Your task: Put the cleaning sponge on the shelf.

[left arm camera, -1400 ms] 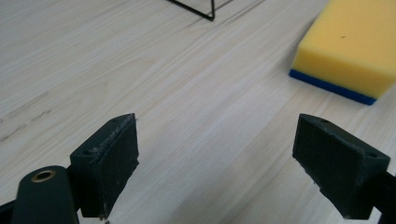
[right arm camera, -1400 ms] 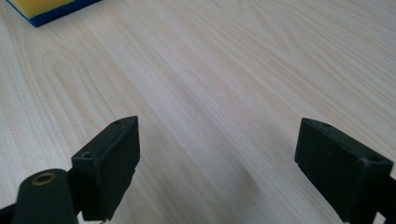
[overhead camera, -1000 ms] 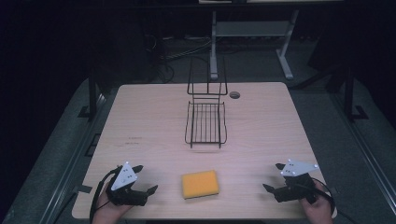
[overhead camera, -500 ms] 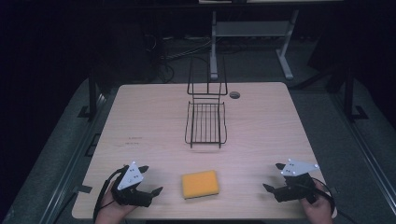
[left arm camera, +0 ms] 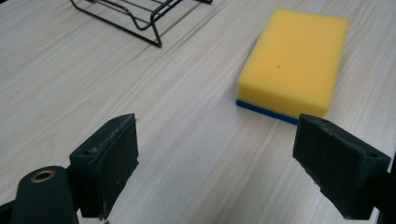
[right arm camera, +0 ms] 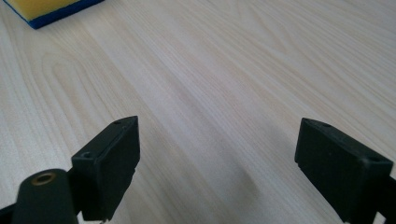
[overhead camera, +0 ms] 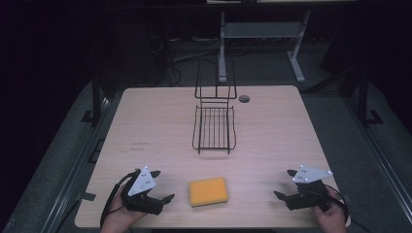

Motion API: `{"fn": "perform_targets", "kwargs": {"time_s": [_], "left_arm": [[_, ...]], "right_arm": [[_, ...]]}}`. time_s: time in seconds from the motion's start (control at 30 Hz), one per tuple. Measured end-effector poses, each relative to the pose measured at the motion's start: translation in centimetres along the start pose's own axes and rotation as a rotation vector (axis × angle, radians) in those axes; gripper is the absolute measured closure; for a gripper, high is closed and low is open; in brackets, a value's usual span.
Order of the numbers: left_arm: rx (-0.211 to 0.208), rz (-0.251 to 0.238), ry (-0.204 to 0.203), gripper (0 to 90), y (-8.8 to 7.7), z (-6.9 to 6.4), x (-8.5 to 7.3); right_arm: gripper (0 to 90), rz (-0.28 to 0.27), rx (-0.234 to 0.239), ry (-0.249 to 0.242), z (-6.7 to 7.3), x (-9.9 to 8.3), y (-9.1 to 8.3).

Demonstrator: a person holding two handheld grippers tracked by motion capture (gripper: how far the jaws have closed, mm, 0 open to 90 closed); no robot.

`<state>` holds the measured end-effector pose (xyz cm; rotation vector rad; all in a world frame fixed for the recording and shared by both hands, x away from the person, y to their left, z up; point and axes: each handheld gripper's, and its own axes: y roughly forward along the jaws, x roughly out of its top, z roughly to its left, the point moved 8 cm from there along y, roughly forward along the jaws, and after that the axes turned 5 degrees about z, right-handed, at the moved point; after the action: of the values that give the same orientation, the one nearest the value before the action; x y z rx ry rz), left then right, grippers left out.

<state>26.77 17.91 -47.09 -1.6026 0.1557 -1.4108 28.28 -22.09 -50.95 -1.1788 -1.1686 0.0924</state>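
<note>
While the sponge lies flat on the table, the left gripper sits near it, jaws spread wide, gripping nothing.

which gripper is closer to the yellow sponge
Left. The left gripper sits open just beside the yellow rectangular foam sponge with a blue underside, apart from it. The right gripper is open farther off near the wooden table's right edge.

No legible text or labels anywhere.
</note>
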Motion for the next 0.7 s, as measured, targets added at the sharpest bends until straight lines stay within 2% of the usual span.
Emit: {"fn": "perform_targets", "kwargs": {"time_s": [0.37, 0.7], "left_arm": [[-0.031, -0.006, 0.044, 13.4, 0.0, -0.5, 1.9], [-0.067, -0.001, 0.081, 13.4, 0.8, -1.4, 3.3]], "right_arm": [[13.8, 0.001, 0.003, 0.002, 0.1, 0.0, 0.0], [13.8, -0.002, 0.002, -0.005, 0.0, 0.0, 0.0]]}}
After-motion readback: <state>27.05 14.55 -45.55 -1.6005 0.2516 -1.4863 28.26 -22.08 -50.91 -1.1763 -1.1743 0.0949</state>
